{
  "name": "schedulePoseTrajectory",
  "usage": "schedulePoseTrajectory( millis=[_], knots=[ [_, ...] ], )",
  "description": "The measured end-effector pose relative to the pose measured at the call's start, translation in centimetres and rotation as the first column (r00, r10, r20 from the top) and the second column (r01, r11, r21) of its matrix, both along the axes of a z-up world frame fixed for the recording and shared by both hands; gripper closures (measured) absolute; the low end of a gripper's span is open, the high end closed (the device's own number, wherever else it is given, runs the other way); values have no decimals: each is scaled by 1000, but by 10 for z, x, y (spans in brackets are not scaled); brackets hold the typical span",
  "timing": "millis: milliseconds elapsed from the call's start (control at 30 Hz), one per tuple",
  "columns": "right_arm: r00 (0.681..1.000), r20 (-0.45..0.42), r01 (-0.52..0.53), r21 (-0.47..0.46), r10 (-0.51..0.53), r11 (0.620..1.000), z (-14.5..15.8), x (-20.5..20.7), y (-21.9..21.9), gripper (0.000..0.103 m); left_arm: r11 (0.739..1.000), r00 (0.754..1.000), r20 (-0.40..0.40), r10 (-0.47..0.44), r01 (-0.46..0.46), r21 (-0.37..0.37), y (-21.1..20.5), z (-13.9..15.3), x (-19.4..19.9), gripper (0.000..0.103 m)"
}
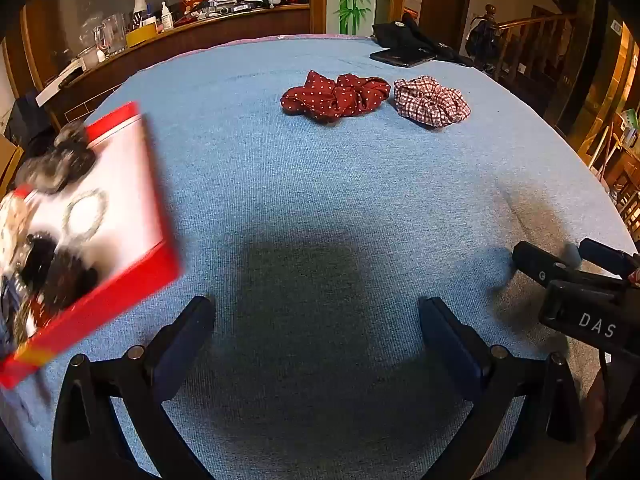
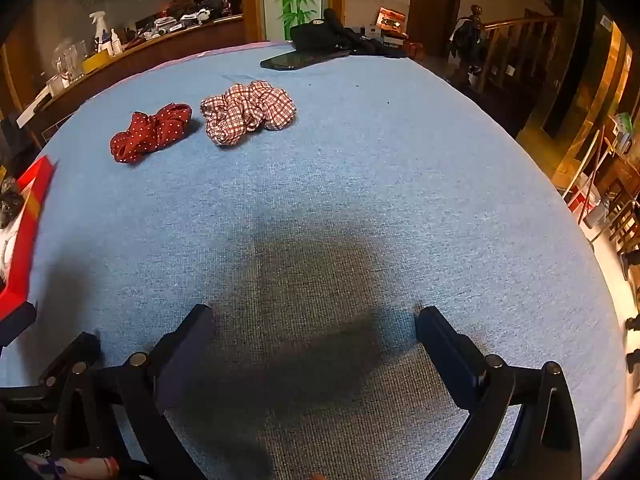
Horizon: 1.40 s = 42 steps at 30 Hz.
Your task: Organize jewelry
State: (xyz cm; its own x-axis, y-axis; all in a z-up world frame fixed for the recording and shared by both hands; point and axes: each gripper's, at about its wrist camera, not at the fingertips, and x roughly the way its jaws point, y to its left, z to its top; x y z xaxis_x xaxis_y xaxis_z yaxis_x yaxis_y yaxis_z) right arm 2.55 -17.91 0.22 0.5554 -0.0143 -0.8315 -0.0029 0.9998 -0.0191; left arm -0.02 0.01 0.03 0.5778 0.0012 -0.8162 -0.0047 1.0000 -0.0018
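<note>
A tabletop [image 1: 320,184] covered w/ blue knit cloth is seen in both wrist views. Two scrunchies are laid side by side toward the far end, close together but not clearly touching: a dark red polka-dot scrunchie [image 1: 335,97] on the left and a red-and-white plaid scrunchie [image 1: 431,101] on the right.

At the left edge a red-rimmed box [image 1: 100,216] w/ white lining is seen, blurred in the left wrist view. Inside it, several pieces can be made out: a grey fluffy hair tie [image 1: 60,160], a pale ring-shaped bracelet [image 1: 86,212], and dark items nearer the front that can't be told apart. In the right wrist view only the box's red rim is caught at the far left.

The left gripper [image 1: 316,312] is held low over bare cloth, jaws spread wide, nothing between them. The right gripper [image 2: 314,320] is likewise held over bare cloth, jaws spread, nothing gripped; its black body is also seen at the right edge of the left view.

At the far end of the tabletop a dark phone [image 2: 296,60] and a black cap [image 2: 320,32] are placed, well apart from the scrunchies.
</note>
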Motion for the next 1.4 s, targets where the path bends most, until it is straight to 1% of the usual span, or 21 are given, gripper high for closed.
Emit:
schedulePoseTrajectory(
  millis=[33, 100, 767, 833, 1100, 1233, 1400],
  knots=[
    [1000, 17, 0, -4, 0, 1000, 0, -1, 0, 1, 1000, 1000, 0, 0, 0, 2, 0, 0, 0, 0],
    [1000, 0, 0, 26, 0, 1000, 1, 0, -2, 1, 1000, 1000, 0, 0, 0, 0, 0, 0, 0, 0],
    [1000, -2, -2, 14, 2, 1000, 2, -5, 0, 0, 1000, 1000, -2, 0, 0, 0, -3, 0, 1, 0],
    [1000, -3, -4, 15, 4, 1000, -1, 2, 0, 0, 1000, 1000, -2, 0, 0, 0, -3, 0, 1, 0],
    [1000, -8, -13, 18, 13, 1000, -1, 3, -1, 0, 1000, 1000, 0, -1, 1, 3, -4, 0, 1, 0],
    [1000, -12, -26, 19, 26, 999, 0, 2, -1, 0, 1000, 1000, 0, 0, 0, 1, -4, 0, 1, 0],
    [998, -34, -51, 25, 52, 998, 3, -12, -5, 1, 1000, 1000, -1, 0, 0, 1, -4, 0, 1, 0]
  ],
)
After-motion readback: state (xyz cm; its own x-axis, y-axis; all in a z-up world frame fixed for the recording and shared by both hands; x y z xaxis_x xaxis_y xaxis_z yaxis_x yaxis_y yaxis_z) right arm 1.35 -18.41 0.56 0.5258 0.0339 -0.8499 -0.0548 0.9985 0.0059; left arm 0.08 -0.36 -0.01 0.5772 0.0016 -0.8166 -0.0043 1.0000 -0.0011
